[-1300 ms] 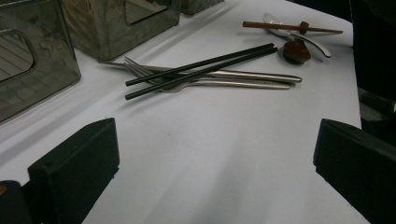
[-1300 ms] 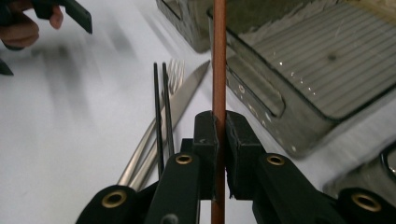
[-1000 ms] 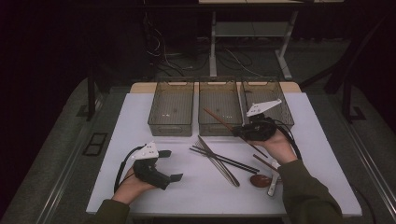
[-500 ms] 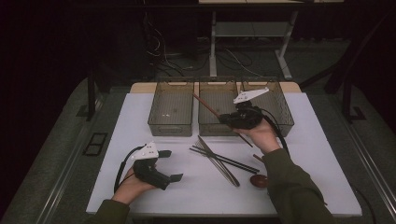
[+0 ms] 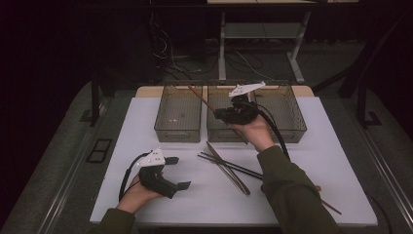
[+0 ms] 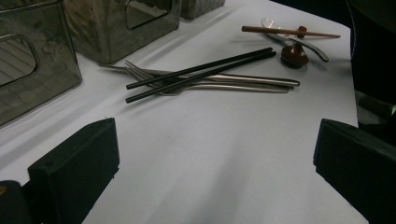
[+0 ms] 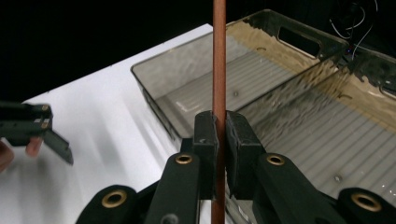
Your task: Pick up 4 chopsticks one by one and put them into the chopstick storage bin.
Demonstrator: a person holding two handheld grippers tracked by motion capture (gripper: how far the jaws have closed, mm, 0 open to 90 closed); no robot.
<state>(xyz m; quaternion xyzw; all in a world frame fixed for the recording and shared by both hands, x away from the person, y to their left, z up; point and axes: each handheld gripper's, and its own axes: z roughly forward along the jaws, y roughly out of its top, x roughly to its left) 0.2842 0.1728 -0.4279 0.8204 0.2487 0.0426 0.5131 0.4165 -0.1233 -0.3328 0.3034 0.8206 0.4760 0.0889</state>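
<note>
My left gripper (image 5: pixel 178 173) rests low on the white desk (image 5: pixel 146 122) near my edge, jaws spread wide w/ nothing btwn them, black chopsticks (image 6: pixel 201 74) & forks (image 6: pixel 224 84) lying crossed just ahead of it. My right gripper (image 7: pixel 217 135) is clamped tight on a brown wooden chopstick (image 7: pixel 219 56), held up over the middle bin (image 5: pixel 219 131) of three smoky clear bins at the far side, stick slanting up-left over the gap toward the left bin (image 5: pixel 178 131). Right bin (image 5: pixel 292 117) sits beyond my right hand (image 5: pixel 253 129).
</note>
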